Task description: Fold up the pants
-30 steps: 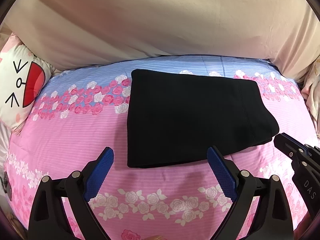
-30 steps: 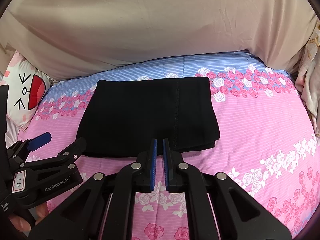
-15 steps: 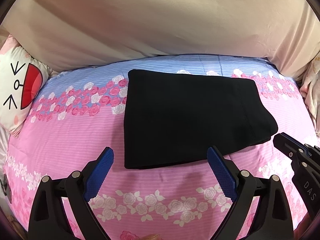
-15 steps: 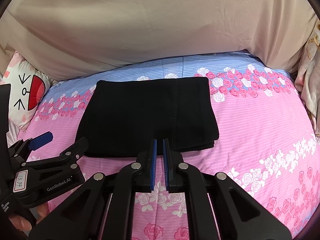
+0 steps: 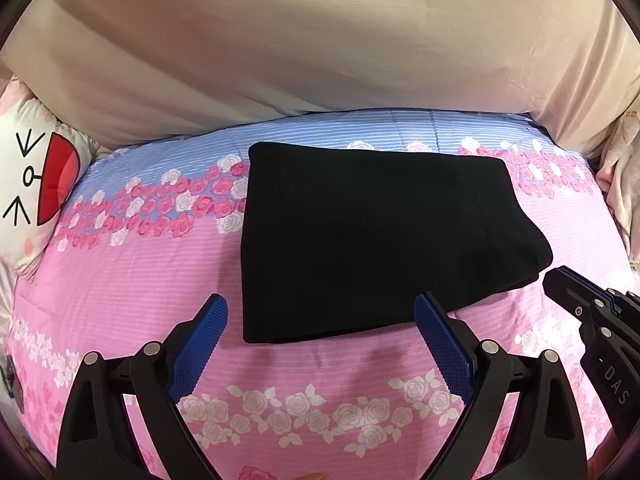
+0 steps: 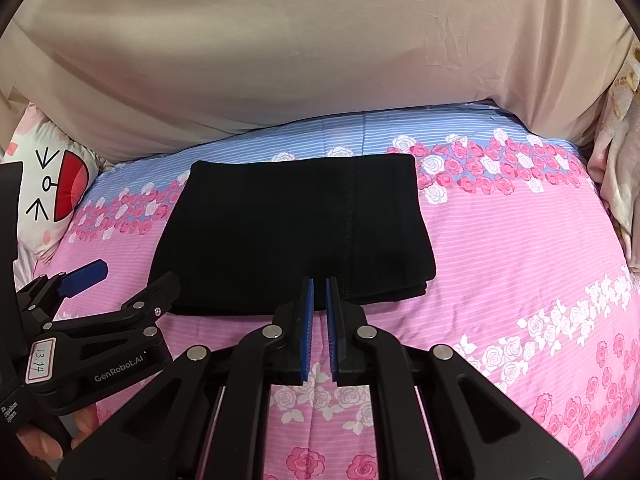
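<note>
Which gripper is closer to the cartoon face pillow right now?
Left. The left gripper hovers open before the folded black pants' near-left corner, on the cartoon face pillow's side. The right gripper, shut, sits before the pants' right part, farther away.

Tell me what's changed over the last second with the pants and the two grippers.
Almost nothing. The left wrist view has slid slightly, so the folded black pants sit a bit further left in it. Nothing was gripped or released: the left gripper stays open, the right gripper stays nearly closed on nothing, and the pants lie folded on the floral bedspread.
</note>
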Tool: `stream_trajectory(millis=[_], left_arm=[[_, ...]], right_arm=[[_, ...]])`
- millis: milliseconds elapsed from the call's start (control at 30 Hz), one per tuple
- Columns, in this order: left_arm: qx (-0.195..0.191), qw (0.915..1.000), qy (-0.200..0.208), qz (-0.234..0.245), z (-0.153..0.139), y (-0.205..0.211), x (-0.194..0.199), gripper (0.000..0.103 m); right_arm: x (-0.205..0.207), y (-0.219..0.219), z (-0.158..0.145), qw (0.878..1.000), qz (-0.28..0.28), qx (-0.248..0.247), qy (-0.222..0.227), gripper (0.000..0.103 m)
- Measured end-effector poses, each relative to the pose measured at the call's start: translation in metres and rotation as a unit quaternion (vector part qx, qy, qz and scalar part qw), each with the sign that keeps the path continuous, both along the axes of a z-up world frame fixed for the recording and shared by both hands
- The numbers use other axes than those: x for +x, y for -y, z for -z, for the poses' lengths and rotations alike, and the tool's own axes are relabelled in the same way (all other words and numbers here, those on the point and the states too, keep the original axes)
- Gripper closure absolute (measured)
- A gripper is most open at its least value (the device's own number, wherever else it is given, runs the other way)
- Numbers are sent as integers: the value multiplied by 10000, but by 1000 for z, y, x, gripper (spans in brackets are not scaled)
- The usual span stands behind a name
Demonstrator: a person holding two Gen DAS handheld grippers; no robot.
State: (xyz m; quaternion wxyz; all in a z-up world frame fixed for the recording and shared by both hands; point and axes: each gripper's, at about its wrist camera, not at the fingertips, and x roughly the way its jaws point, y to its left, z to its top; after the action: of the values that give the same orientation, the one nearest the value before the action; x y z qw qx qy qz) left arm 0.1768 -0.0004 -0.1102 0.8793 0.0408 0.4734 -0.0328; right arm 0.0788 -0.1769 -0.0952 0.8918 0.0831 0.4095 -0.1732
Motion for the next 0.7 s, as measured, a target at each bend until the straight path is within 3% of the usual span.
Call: stream_trajectory(millis=[233, 467, 700], left_arm=[[36, 10000, 37, -57, 0, -1, 1, 10], [269, 9987, 436, -21, -6, 1, -6, 11], [84, 9994, 311, 128, -8, 1, -9, 13]], right_arm=[[1, 0, 1, 10000, -5, -8, -10, 96], [1, 0, 1, 10000, -14, -12, -27, 96], [-1, -3, 1, 10000, -3, -30, -7, 96]])
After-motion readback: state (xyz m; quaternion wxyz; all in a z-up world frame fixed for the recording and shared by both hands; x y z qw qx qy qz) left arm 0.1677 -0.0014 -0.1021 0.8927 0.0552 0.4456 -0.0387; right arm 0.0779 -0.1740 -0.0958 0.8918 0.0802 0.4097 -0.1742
